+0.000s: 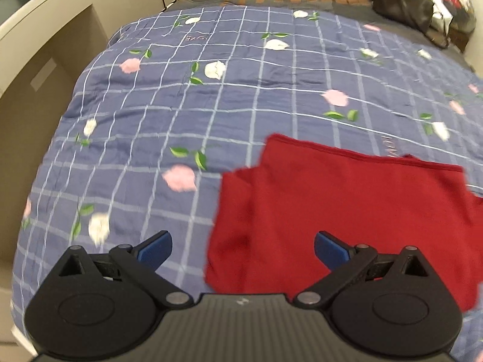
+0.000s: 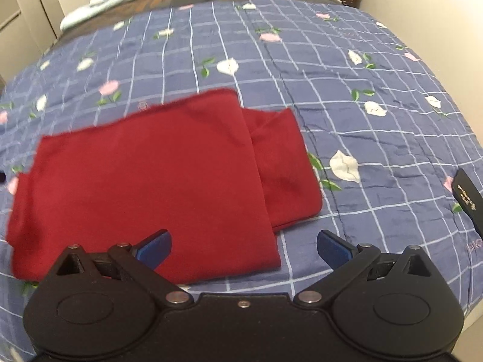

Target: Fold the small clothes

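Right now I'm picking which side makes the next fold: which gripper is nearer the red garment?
Hard to call; neither is clearly nearer. The left gripper hangs at the red garment left edge, the right gripper at its right edge, both open and empty.

Left gripper [image 1: 243,250]: jaws spread wide, blue-padded fingertips [image 1: 155,250] at 9 and 3 o'clock, nothing held. Right gripper [image 2: 244,249]: same wide spread, nothing between the pads.

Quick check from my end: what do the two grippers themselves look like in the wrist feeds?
Both match: left gripper and right gripper have black bodies with rounded lobes, silver pivot pins and short blue fingers. The left base is ribbed grey with a small white mark. No cables or sleeves show.
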The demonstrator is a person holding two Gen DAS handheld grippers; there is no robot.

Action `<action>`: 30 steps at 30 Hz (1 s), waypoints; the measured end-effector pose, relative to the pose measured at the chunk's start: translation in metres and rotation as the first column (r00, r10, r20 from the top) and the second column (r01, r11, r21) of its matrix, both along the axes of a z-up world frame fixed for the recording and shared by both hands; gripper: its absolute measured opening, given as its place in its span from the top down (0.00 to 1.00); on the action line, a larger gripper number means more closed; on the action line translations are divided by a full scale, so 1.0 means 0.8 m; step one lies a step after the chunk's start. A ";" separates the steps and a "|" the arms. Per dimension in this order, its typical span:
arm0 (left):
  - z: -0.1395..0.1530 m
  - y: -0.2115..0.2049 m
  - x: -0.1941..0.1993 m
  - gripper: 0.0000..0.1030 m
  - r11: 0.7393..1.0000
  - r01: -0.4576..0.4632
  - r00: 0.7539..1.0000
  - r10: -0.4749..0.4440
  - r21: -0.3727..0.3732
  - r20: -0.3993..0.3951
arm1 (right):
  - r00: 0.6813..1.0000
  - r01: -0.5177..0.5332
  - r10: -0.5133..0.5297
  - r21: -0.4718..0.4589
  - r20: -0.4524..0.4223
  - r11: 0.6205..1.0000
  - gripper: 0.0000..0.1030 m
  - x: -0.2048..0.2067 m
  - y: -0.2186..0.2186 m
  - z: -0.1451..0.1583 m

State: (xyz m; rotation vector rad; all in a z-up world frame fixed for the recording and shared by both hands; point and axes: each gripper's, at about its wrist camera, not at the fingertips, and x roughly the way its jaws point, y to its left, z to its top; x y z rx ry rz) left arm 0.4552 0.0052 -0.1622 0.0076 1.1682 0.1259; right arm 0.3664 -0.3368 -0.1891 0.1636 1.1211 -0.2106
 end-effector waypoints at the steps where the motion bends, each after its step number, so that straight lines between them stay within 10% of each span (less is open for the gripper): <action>1: 0.008 -0.005 -0.013 0.00 1.000 -0.005 1.000 0.005 -0.011 0.005 | 1.000 0.005 -0.005 0.004 0.005 1.000 0.01 -0.004 0.000 0.009; 16: 0.099 -0.083 -0.198 0.00 0.999 0.022 0.998 -0.020 -0.041 0.053 | 0.985 -0.129 0.135 -0.061 0.109 0.990 0.01 -0.115 0.007 0.138; 30: 0.113 -0.091 -0.284 0.00 0.998 0.001 0.999 0.002 -0.060 0.053 | 0.965 -0.183 0.193 -0.073 0.176 0.980 0.01 -0.203 0.008 0.173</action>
